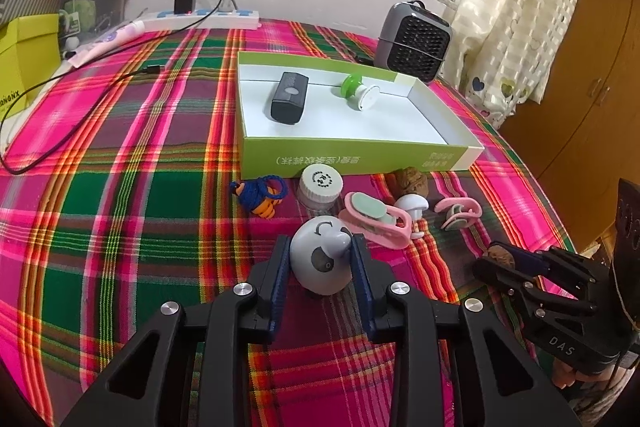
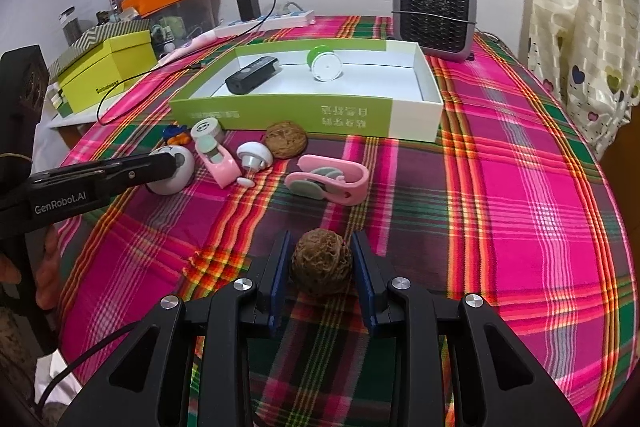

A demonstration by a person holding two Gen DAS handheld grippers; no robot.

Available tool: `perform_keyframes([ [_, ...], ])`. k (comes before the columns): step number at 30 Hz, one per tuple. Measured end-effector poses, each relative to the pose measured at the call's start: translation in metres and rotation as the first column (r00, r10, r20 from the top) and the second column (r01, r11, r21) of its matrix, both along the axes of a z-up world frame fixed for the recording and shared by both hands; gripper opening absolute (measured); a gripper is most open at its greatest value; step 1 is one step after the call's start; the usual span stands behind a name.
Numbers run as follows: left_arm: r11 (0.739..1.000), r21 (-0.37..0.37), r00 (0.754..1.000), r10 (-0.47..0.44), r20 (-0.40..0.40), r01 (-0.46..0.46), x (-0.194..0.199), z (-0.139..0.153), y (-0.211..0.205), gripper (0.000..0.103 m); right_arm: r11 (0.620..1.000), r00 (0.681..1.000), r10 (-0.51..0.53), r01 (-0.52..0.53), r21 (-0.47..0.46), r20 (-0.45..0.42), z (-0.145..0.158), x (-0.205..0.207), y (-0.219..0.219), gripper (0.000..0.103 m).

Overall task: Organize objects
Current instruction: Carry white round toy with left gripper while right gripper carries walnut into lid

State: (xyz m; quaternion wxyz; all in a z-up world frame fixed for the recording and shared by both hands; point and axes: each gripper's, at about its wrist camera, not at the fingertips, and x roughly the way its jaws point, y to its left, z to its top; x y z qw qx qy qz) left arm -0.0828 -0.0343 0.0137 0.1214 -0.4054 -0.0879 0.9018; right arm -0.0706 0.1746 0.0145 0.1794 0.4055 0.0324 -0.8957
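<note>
Plaid cloth (image 2: pixel 500 187), two grippers, each holding one item.
L gripper (image 1: pixel 320 267) pinches 1 grey egg toy (image 1: pixel 320 263); R gripper (image 2: pixel 322 267) clamps 1 of 2 walnuts (image 2: pixel 322 263), other walnut (image 2: pixel 286 145) by green box (image 2: pixel 304 111). Box has 2 items: black case (image 2: pixel 252 75), green-white cap (image 2: pixel 325 63). 2 pink clips (image 2: pixel 332 185) lie btwn.

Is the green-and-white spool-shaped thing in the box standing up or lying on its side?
Lying on its side. The green-and-white spool-shaped piece rests on the floor of the green-sided cardboard box, its round white end facing sideways toward the camera, not upward.
</note>
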Motion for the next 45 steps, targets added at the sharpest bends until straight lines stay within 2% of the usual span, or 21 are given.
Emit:
perform_keyframes([
  [13, 1.000, 0.003, 1.000, -0.008, -0.019, 0.008, 0.006, 0.009, 0.003, 0.027, 1.000, 1.000, 0.008, -0.008, -0.007, -0.013, 0.006, 0.000, -0.005, 0.031],
  [24, 1.000, 0.010, 0.999, -0.016, -0.050, 0.017, -0.001, 0.026, 0.004, 0.027, 1.000, 0.998, 0.019, -0.020, -0.019, -0.052, 0.026, -0.012, -0.009, 0.031],
  [33, 1.000, 0.018, 0.997, -0.017, -0.069, 0.018, -0.020, 0.037, 0.005, 0.027, 0.999, 0.996, 0.029, -0.031, -0.014, -0.082, 0.042, -0.037, -0.013, 0.031],
  [45, 0.998, 0.001, 0.996, -0.057, -0.068, 0.057, -0.067, 0.042, 0.016, 0.028, 1.000, 0.996, 0.020, -0.020, -0.003, -0.090, 0.052, -0.084, -0.016, 0.031],
])
